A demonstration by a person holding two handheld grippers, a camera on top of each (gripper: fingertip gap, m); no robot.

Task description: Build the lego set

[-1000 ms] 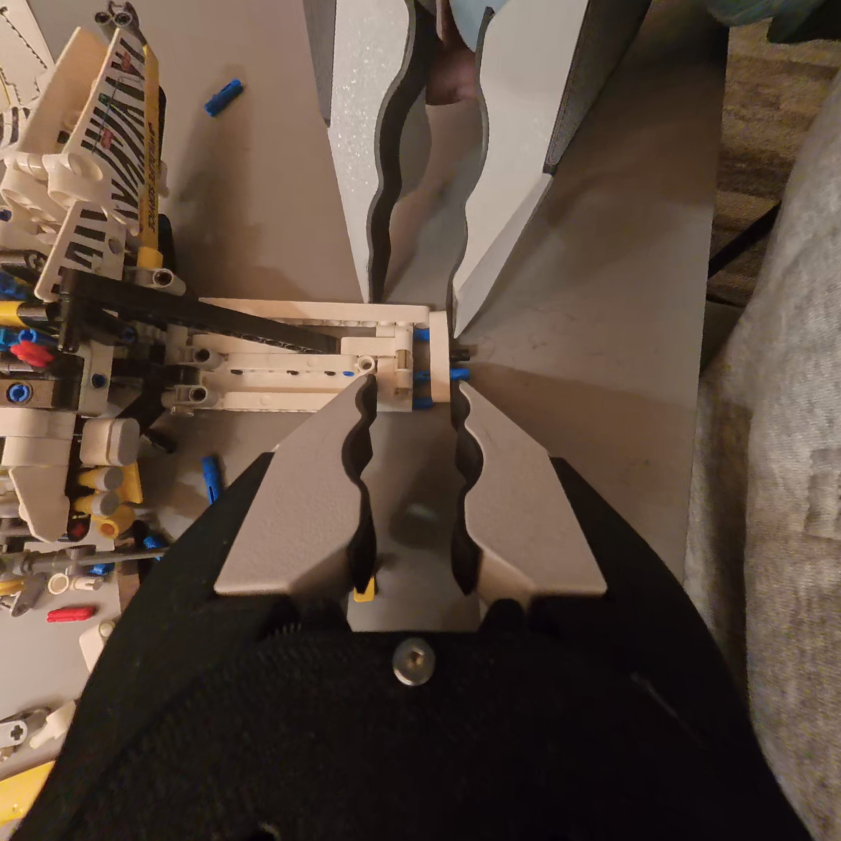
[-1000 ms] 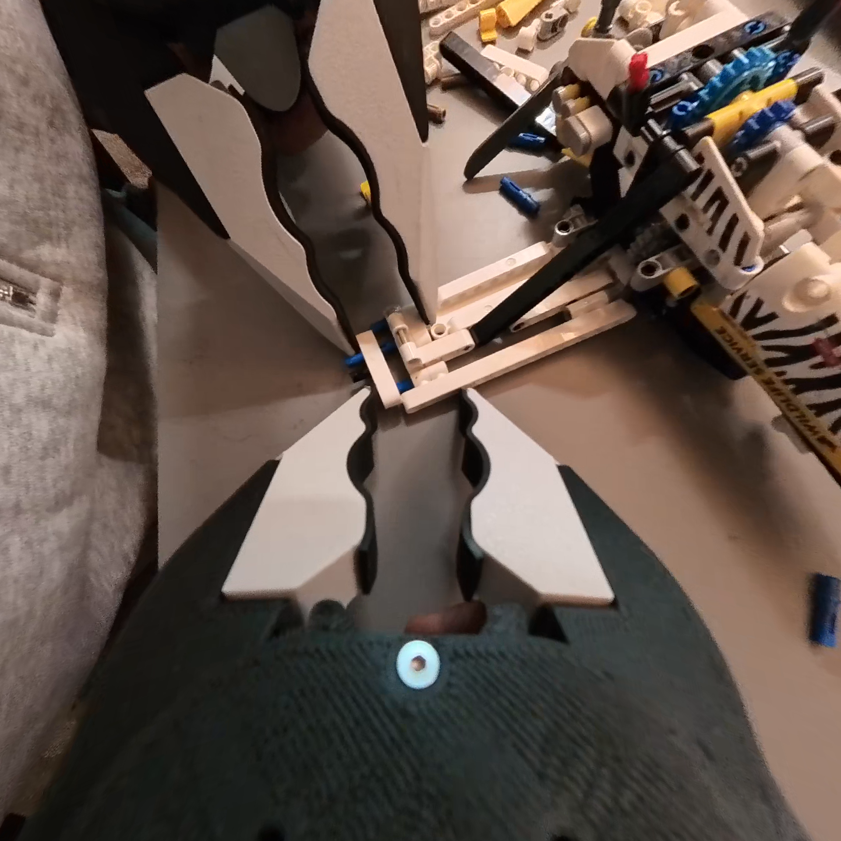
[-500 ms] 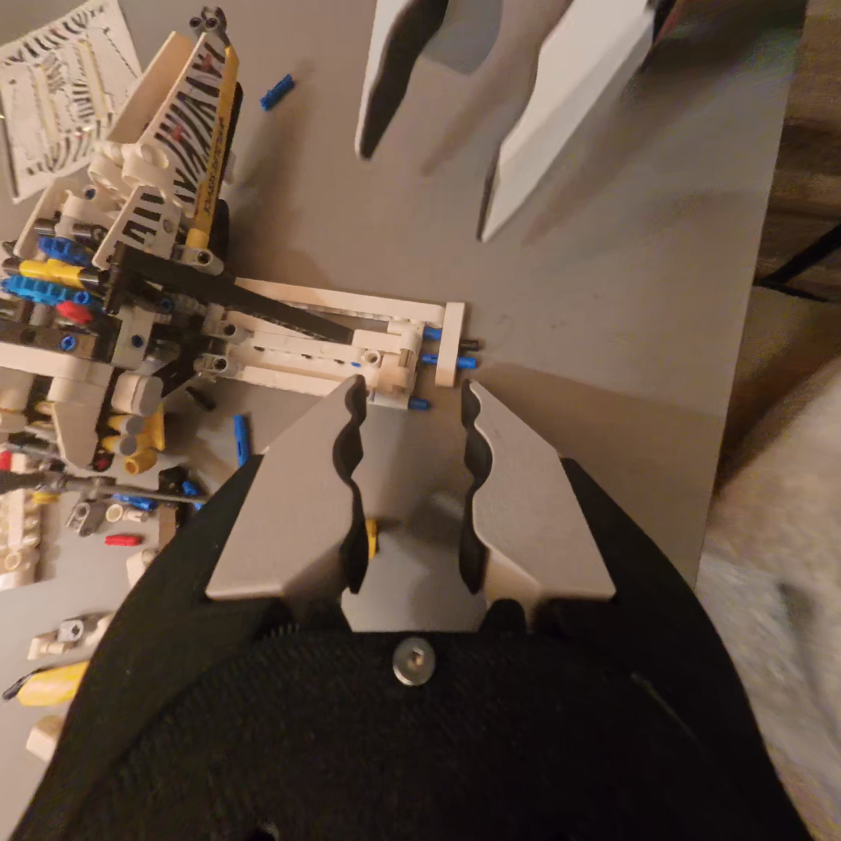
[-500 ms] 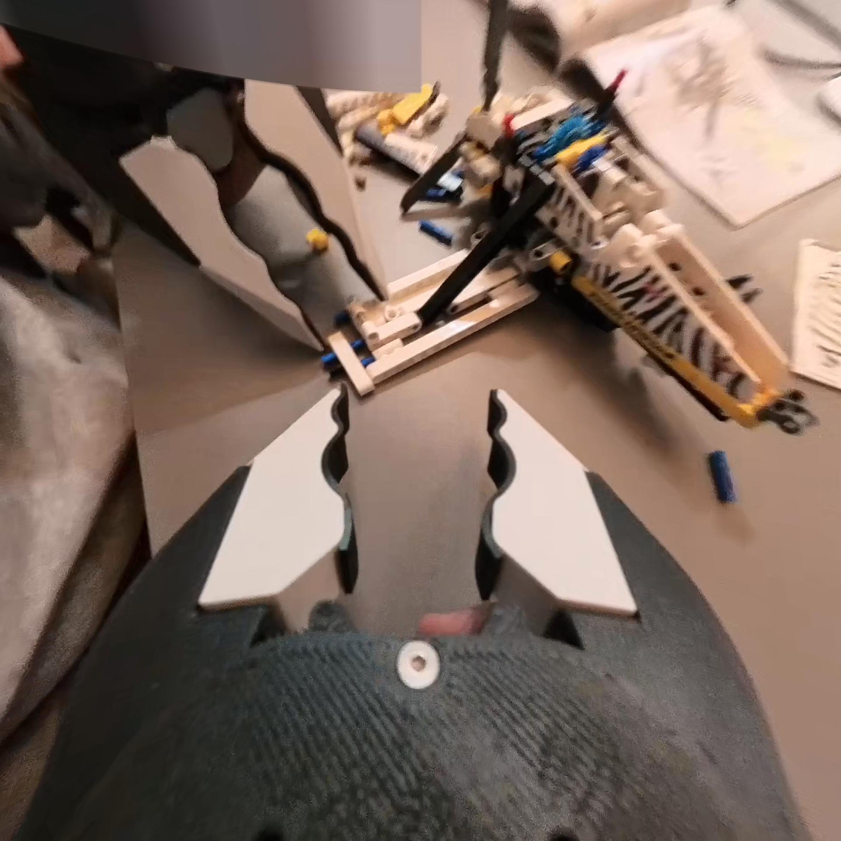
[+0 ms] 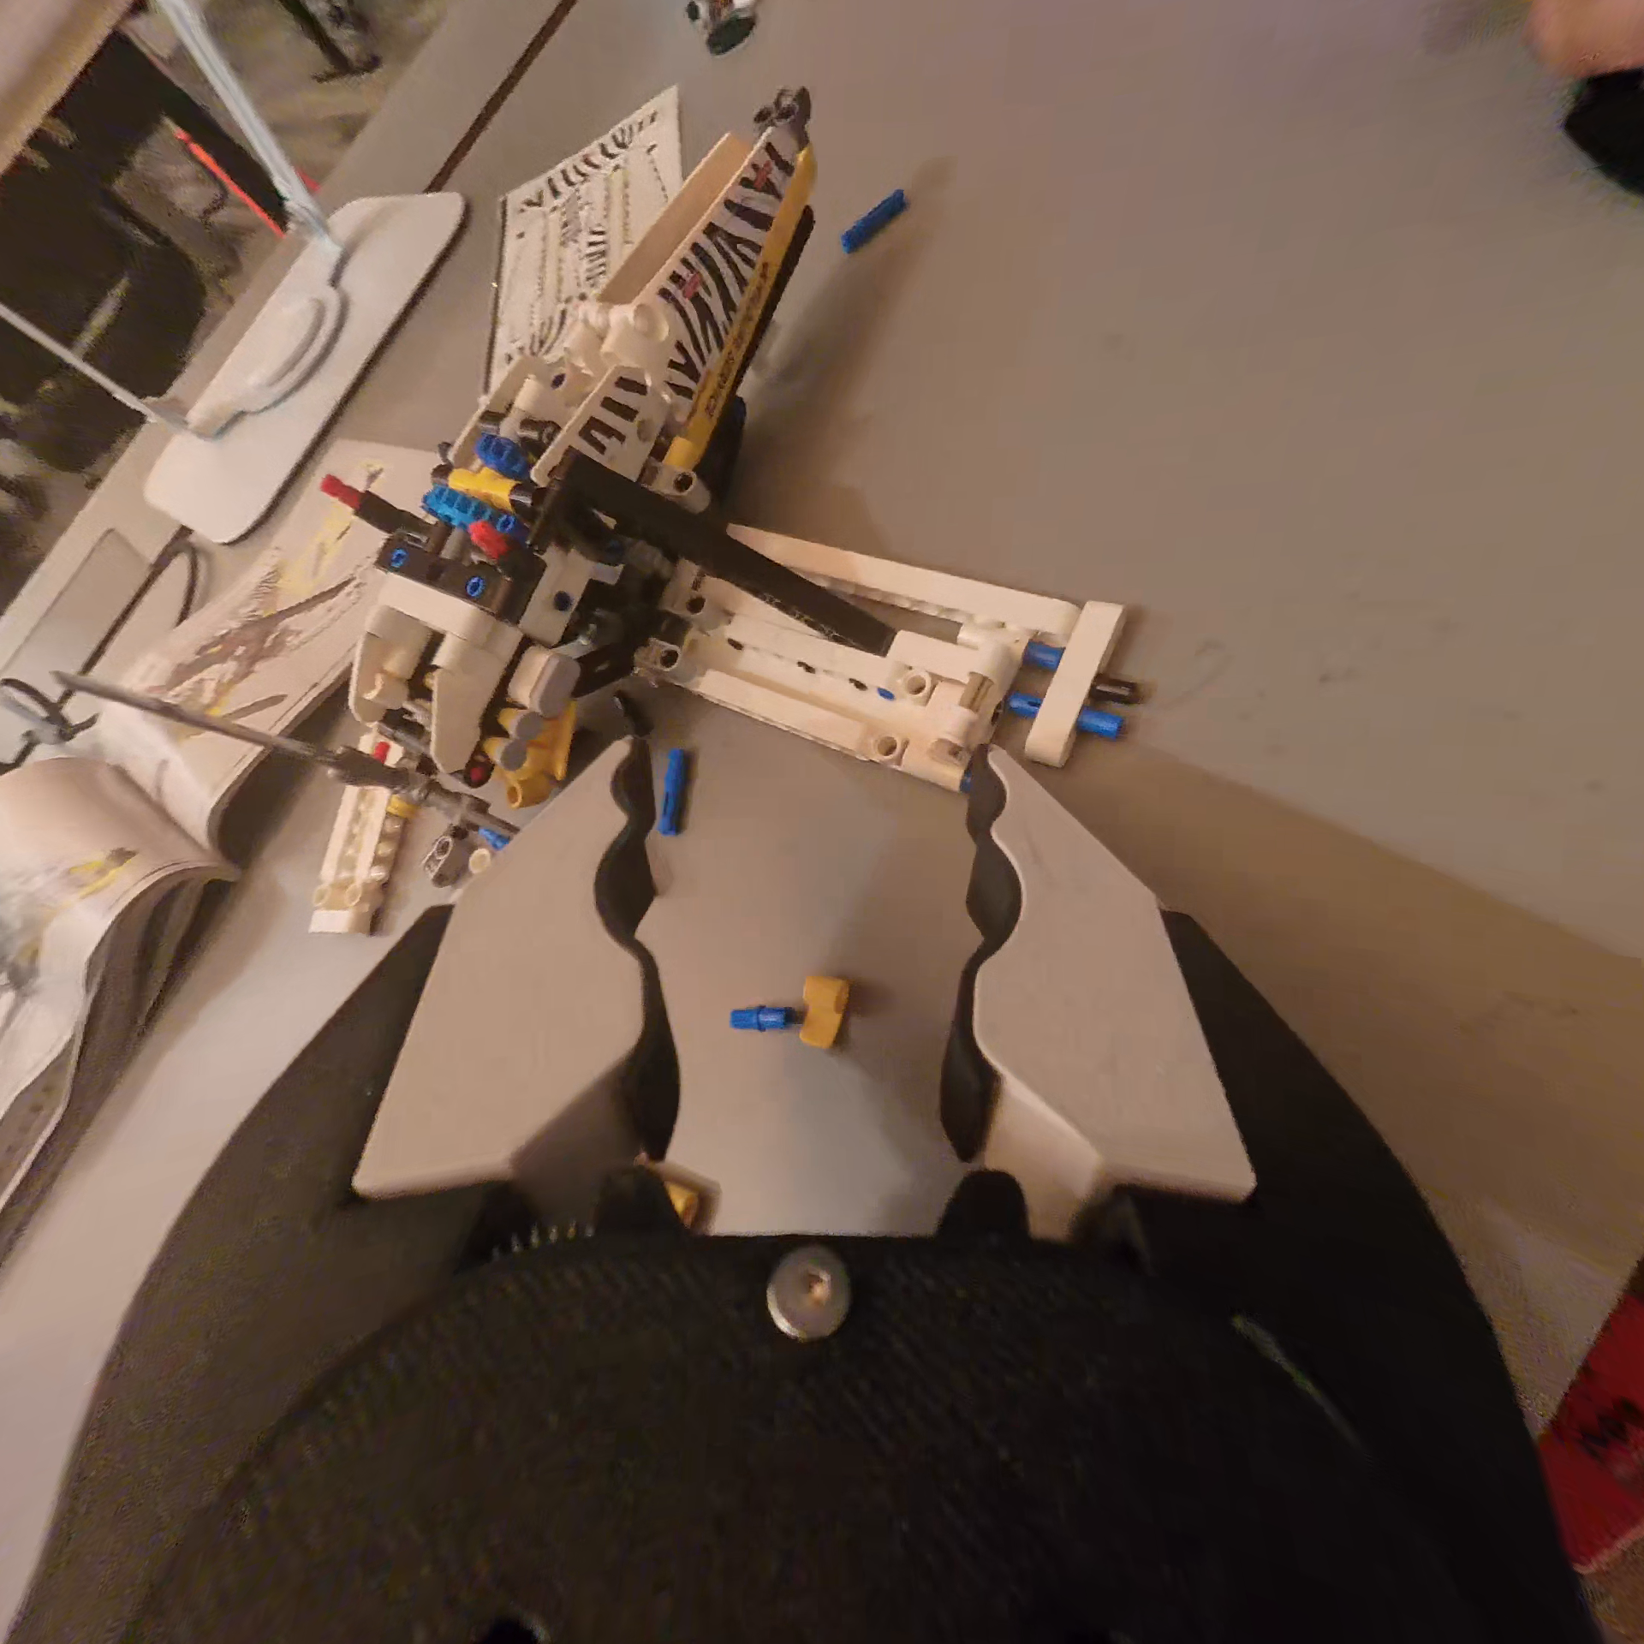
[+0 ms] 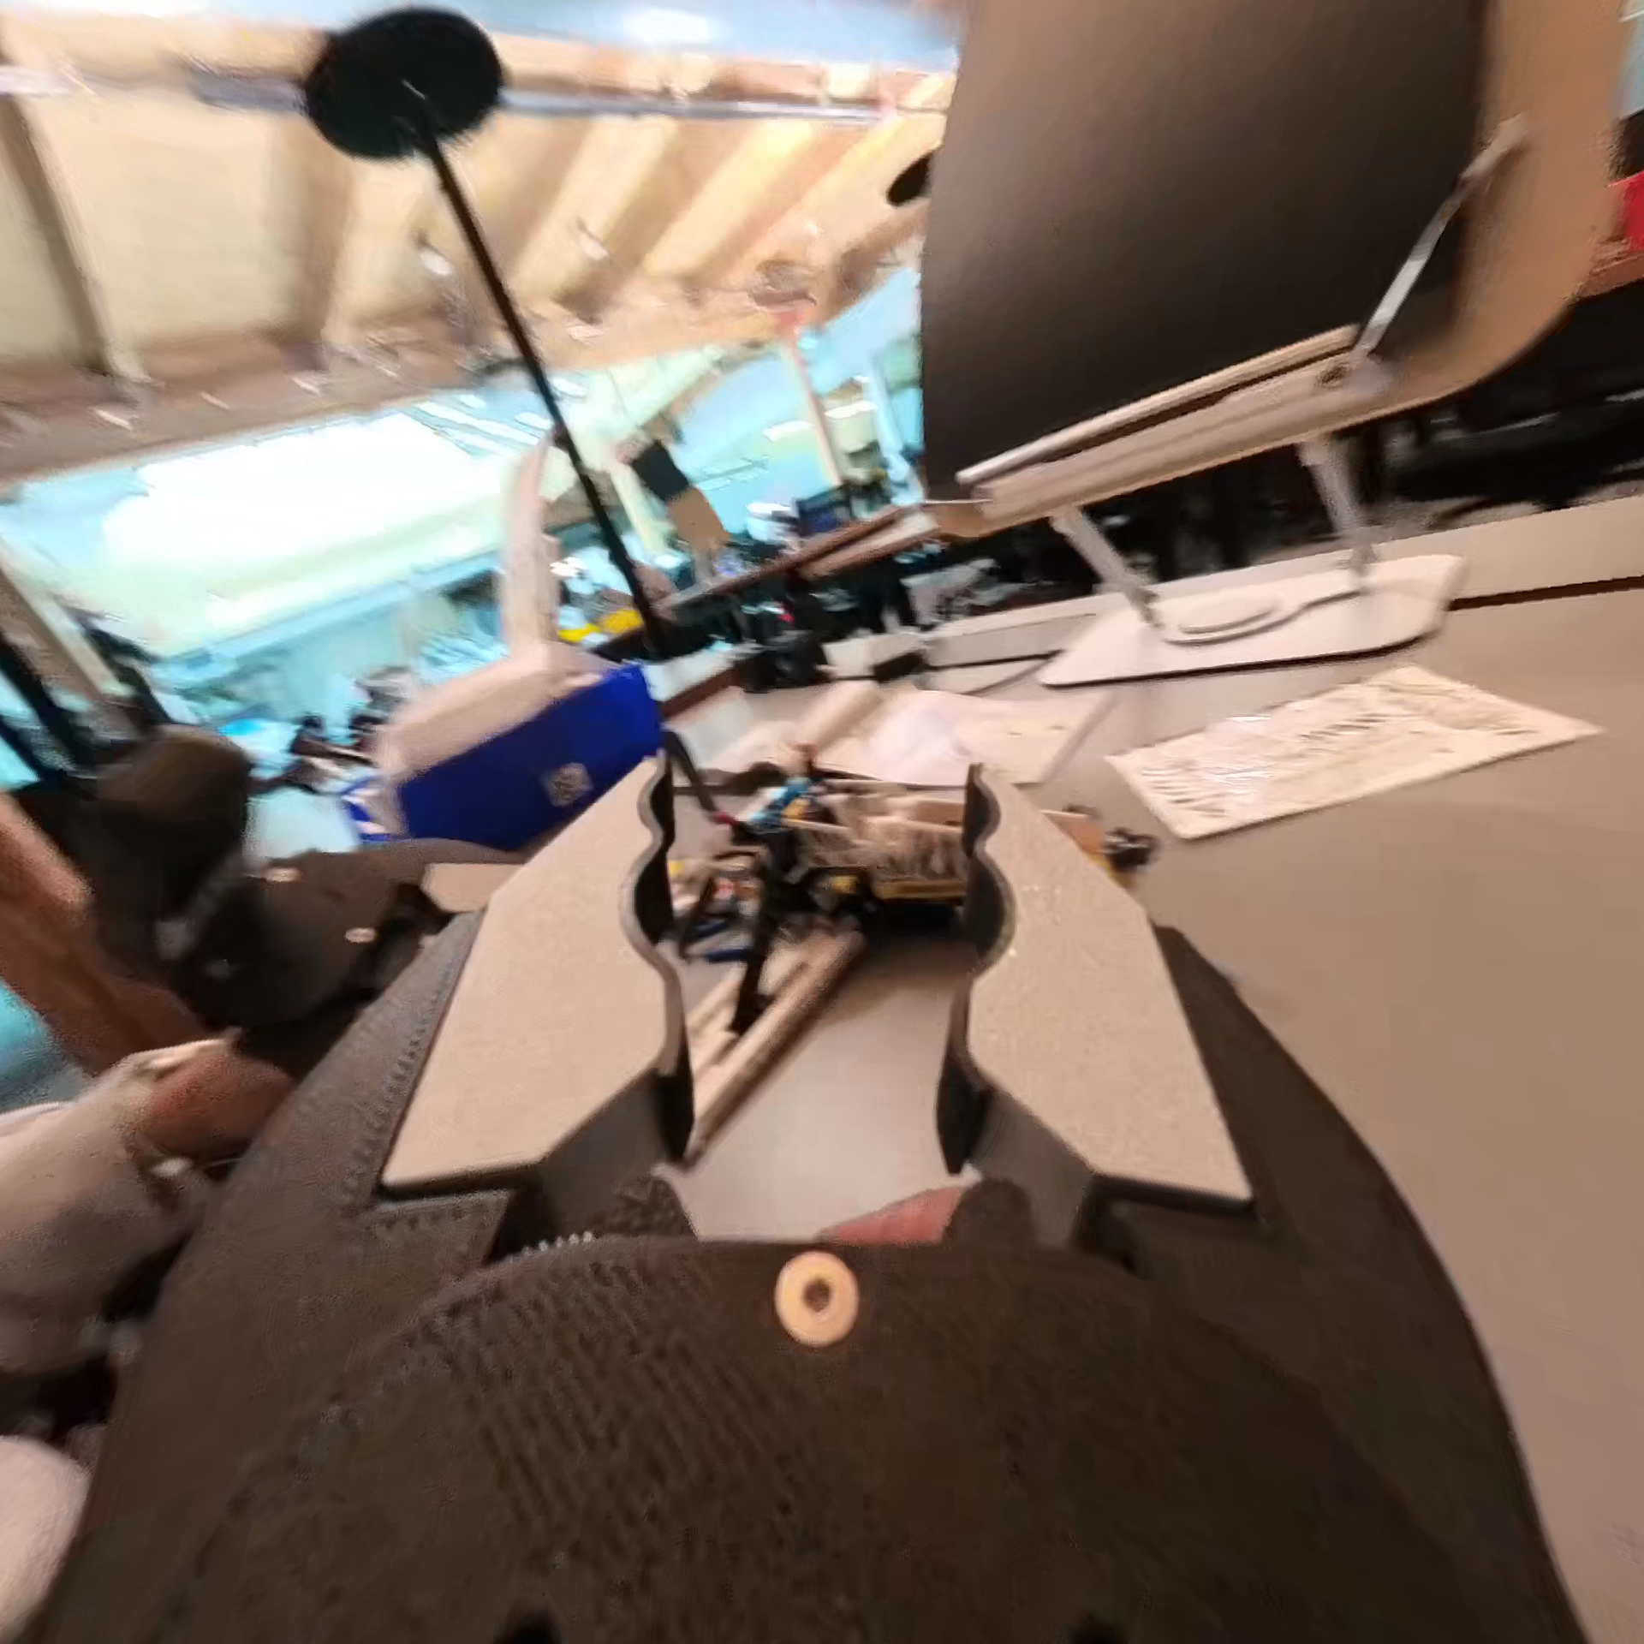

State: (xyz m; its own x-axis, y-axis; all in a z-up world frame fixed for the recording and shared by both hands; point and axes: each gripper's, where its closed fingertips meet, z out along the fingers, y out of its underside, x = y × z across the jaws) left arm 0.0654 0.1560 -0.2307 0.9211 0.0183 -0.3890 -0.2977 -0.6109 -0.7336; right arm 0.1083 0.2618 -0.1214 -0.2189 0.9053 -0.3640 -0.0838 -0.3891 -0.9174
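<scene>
The left gripper (image 5: 805, 756) hangs above the grey table (image 5: 1245, 427) with its two fingers spread wide and nothing between them. Seen through the gap, a small yellow connector (image 5: 823, 1011) with a blue pin (image 5: 759, 1018) stuck in its side lies loose on the tabletop, and another blue pin (image 5: 673, 791) lies just beside the left fingertip.

The half-built lego model (image 5: 623, 569) rests on the table ahead of that gripper. It has a zebra-striped white and yellow panel (image 5: 725, 294) slanting up and away, a cluster of blue, yellow and red parts at its core, and a long black beam (image 5: 738, 578) lying across a white tail frame (image 5: 890, 658). At the end of the frame a short white beam (image 5: 1076, 680) sits on blue pins, partly pulled off. One more blue pin (image 5: 874, 221) lies apart, beyond the striped panel. A sticker sheet (image 5: 569, 240) lies behind the model, open instruction booklets (image 5: 107, 854) lie off to the left, and the flat base of a monitor stand (image 5: 302, 356) stands farther back.

The right gripper (image 6: 814, 792) is also released, fingers wide apart and empty, tilted up toward the room. Its view is blurred; the lego model (image 6: 854, 854) shows between the fingers, farther along the table, and a dark monitor (image 6: 1183, 222) on its stand rises at the right
</scene>
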